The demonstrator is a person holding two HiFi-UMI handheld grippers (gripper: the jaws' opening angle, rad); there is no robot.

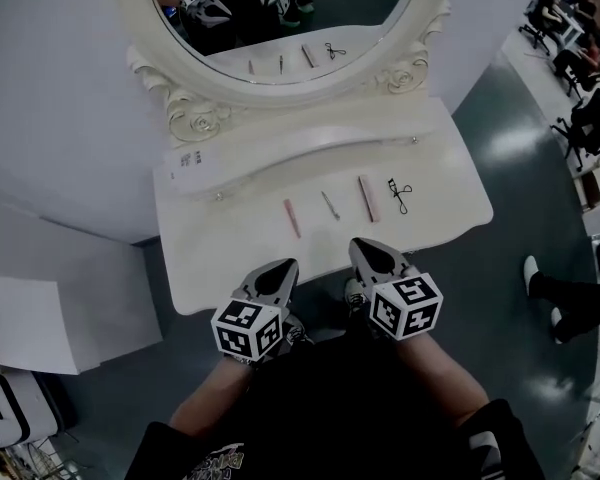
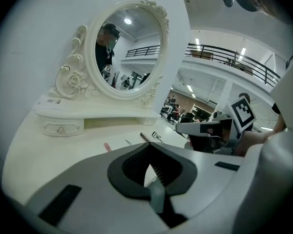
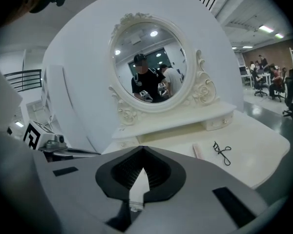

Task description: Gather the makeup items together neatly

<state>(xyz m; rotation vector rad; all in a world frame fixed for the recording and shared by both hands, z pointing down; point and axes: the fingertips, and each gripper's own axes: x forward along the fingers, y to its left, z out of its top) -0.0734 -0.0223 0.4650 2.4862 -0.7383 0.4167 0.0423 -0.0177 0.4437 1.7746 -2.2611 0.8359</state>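
Four makeup items lie in a row on the white dressing table: a short pink stick, a thin small tool, a longer pink stick and a black eyelash curler. My left gripper hovers over the table's front edge, below the short stick, jaws shut and empty. My right gripper hangs beside it, below the longer stick, also shut with nothing in it. The left gripper view shows the short stick and the curler ahead. In the right gripper view the curler lies ahead to the right.
An oval mirror in a carved frame stands on a raised drawer shelf at the table's back. White boxes sit on the floor to the left. Someone's foot is on the floor to the right.
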